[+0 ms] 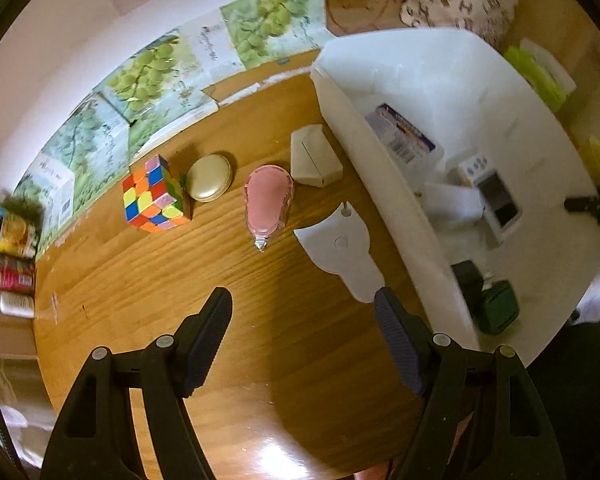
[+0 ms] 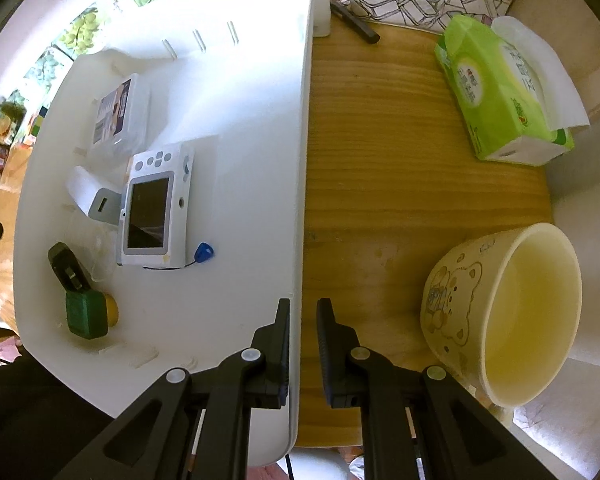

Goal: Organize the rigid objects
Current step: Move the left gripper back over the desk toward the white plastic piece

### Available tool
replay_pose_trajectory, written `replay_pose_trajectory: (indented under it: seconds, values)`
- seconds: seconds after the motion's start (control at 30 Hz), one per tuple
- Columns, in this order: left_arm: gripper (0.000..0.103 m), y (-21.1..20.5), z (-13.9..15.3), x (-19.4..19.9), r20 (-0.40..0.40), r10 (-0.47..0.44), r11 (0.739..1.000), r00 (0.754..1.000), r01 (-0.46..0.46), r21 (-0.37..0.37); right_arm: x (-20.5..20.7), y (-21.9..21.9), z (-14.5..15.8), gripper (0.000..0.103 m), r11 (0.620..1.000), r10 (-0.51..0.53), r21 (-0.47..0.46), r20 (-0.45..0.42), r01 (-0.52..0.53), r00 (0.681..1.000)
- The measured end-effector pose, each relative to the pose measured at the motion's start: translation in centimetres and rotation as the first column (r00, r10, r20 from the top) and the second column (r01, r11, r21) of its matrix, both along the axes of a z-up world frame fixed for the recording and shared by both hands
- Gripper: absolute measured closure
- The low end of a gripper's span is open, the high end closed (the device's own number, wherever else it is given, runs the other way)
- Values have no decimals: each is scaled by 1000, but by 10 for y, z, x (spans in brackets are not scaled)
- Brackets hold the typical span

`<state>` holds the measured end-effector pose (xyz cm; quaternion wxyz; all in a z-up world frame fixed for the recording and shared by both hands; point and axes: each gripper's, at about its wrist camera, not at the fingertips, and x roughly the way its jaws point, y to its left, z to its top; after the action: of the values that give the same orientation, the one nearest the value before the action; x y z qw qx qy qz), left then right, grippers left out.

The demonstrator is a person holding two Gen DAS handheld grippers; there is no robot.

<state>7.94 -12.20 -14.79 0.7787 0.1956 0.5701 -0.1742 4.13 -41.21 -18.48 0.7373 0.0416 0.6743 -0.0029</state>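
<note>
Hovering left gripper (image 1: pixel 302 316), jaws apart, empty; white scraper (image 1: pixel 342 250) lying at 1 o'clock, handle toward right pad. Right gripper (image 2: pixel 303 322) clamping white bin (image 2: pixel 306 160) wall.

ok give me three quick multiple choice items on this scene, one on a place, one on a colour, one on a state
1. The cube sits: A) on the table beside the gold round case; B) in the white bin; C) in the cup.
2. The tissue pack is: A) blue; B) red; C) green.
3. The right gripper is: A) open above the table; B) shut on the bin's wall; C) holding a camera.
Answers: 1 A, it rests on wood by the case; 2 C, bright green wrapper; 3 B, its fingers pinch the wall.
</note>
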Motion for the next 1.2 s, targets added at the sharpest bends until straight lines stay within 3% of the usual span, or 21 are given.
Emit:
replay_pose_trajectory:
  seconds: [0.1, 0.2, 0.3, 0.47, 0.57, 0.8, 1.2]
  values:
    - [26, -1, -3, 2, -5, -74, 997, 997, 74, -6, 0, -2, 1, 90, 1000, -20, 2, 1, 20, 1000]
    - [19, -4, -5, 2, 4, -168, 986, 986, 168, -7, 0, -4, 2, 90, 999, -39, 3, -4, 39, 999]
    - [13, -8, -5, 1, 7, -279, 960, 960, 280, -22, 1, -5, 4, 90, 998, -56, 0, -9, 56, 998]
    - [9, -19, -14, -4, 7, -464, 886, 886, 464, 12, 3, -6, 7, 90, 996, -92, -14, -19, 92, 996]
    - [9, -22, -20, -5, -14, -529, 848, 849, 529, 28, 5, -6, 6, 90, 993, -115, -18, -26, 115, 993]
    - [9, -26, -40, 2, -48, -618, 783, 785, 620, 57, 9, -8, 8, 90, 989, -148, -29, -44, 147, 988]
    - [9, -36, -63, 17, -93, -664, 745, 742, 667, -1, 13, -6, 4, 90, 984, -177, -45, -65, 175, 982]
